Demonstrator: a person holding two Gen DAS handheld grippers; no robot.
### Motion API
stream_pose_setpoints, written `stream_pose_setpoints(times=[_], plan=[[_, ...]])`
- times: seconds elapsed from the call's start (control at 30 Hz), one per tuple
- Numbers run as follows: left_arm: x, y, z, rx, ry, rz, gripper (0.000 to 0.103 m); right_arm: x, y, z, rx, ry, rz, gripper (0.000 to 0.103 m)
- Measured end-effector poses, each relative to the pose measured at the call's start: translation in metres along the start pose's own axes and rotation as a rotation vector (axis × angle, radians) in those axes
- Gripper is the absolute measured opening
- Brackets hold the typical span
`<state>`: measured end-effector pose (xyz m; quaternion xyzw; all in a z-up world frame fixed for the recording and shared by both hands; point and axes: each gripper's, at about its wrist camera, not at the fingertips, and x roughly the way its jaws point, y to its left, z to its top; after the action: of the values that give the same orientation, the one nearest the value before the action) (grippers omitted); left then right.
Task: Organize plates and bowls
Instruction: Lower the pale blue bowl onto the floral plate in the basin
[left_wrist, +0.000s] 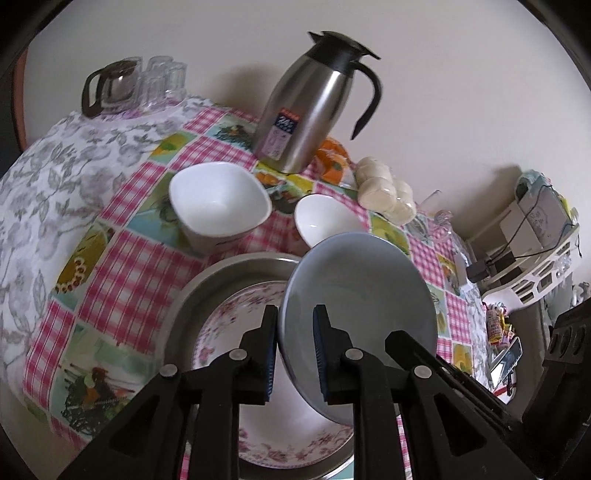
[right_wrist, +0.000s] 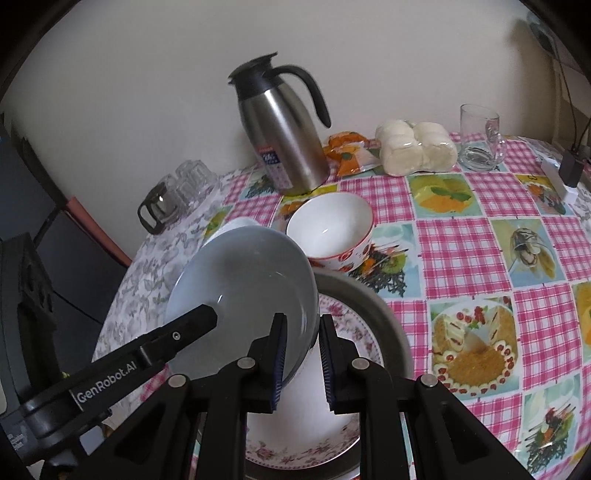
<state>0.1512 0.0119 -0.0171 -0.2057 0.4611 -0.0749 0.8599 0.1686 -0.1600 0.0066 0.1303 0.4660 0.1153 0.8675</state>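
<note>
Table against a cream wall, under a pink-check picture tablecloth (right_wrist: 461, 240); a grey leaf-print cloth (left_wrist: 55, 177) covers its far-left part.

We hold one grey-blue bowl (left_wrist: 358, 291) with both grippers, tilted, above the tray. The left gripper (left_wrist: 295, 354) has its jaws narrowed onto the bowl's left rim, one pad inside and one outside. The right gripper (right_wrist: 301, 362) pinches the opposite rim the same way.

Directly beneath the jaws: one floral plate (left_wrist: 229, 325) lying in one round metal tray (left_wrist: 221, 273).

Beyond the jaws we count two white bowls: a squarish one (left_wrist: 218, 199) ahead-left of the left jaws, and a round one with a red-patterned outside (right_wrist: 328, 225) just past the held bowl.

Farther ahead stand one steel thermos jug (right_wrist: 284, 136), one orange packet (right_wrist: 347, 151), one wrapped pack of pale buns (right_wrist: 417, 147) and one glass mug (right_wrist: 480, 136). Far-left corner: a glass coffee pot (left_wrist: 110, 88) beside several tumblers (left_wrist: 162, 81), number unclear.
</note>
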Motion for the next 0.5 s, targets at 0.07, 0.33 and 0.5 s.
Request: stream_pose_setpoints(times=[0.07, 0.33, 0.5], plan=[[0.0, 0.006, -0.001, -0.012, 0.005, 0.006, 0.018, 0.006, 0.003, -0.003, -0.001, 0.017, 0.001, 0.019], [0.004, 0.028, -0.005, -0.06, 0.047, 0.025, 0.018, 0.025, 0.016, -0.015, -0.01, 0.074, -0.007, 0.019], [0.012, 0.035, -0.006, -0.075, 0.079, 0.03, 0.018, 0.036, 0.016, -0.02, 0.003, 0.108, -0.017, 0.019]])
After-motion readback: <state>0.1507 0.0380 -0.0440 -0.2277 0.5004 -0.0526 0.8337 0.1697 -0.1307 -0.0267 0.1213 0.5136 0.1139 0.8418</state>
